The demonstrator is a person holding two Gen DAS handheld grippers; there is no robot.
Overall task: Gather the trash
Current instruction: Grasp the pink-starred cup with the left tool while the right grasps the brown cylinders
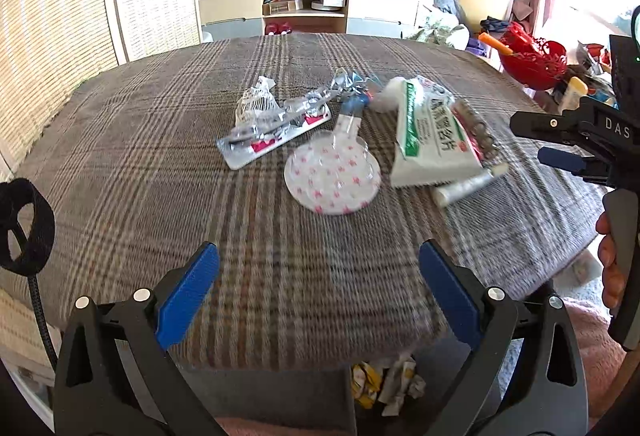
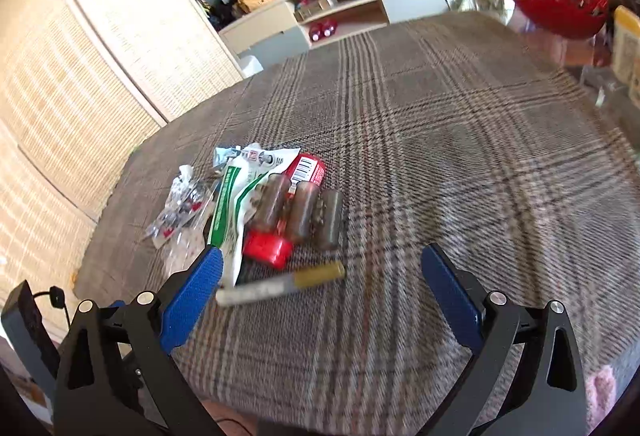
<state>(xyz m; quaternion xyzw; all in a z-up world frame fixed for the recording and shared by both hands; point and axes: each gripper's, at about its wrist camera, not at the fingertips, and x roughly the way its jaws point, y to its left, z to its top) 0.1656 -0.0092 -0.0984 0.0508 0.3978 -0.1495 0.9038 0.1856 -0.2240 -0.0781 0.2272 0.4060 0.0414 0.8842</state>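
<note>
In the left wrist view, the left gripper (image 1: 319, 288) fills the bottom of the frame with its two blue-padded fingers (image 1: 188, 292) spread wide and nothing between them. It hovers over the near edge of the brown plaid-covered table (image 1: 160, 155), pointing toward the centre of the frame. Just ahead of it, mid-frame, lies a round clear plastic lid with pink spots (image 1: 332, 177). To its upper left sits a flat clear blister pack with red print (image 1: 276, 131), and behind that a crumpled clear wrapper (image 1: 258, 101). To the right lies a white and green printed pouch (image 1: 430, 131), with a small white tube (image 1: 470, 183) touching its lower edge. At the right edge of the frame, the right gripper (image 1: 560, 143) reaches in sideways, a hand (image 1: 610, 256) around its grey handle.

In the right wrist view, the right gripper (image 2: 322, 288) stands just as wide open and empty, low in the frame, tilted so the table slopes. Close to its left finger (image 2: 192, 300) lies a blurred white pen-like tube with a yellow cap (image 2: 280, 282). Beyond it, left of centre, sit three brown translucent capsules (image 2: 300, 211) side by side, a red block (image 2: 266, 250) touching them, and a red labelled container (image 2: 306, 167) behind. A red basket (image 2: 560, 1) shows in the upper right corner.
</note>
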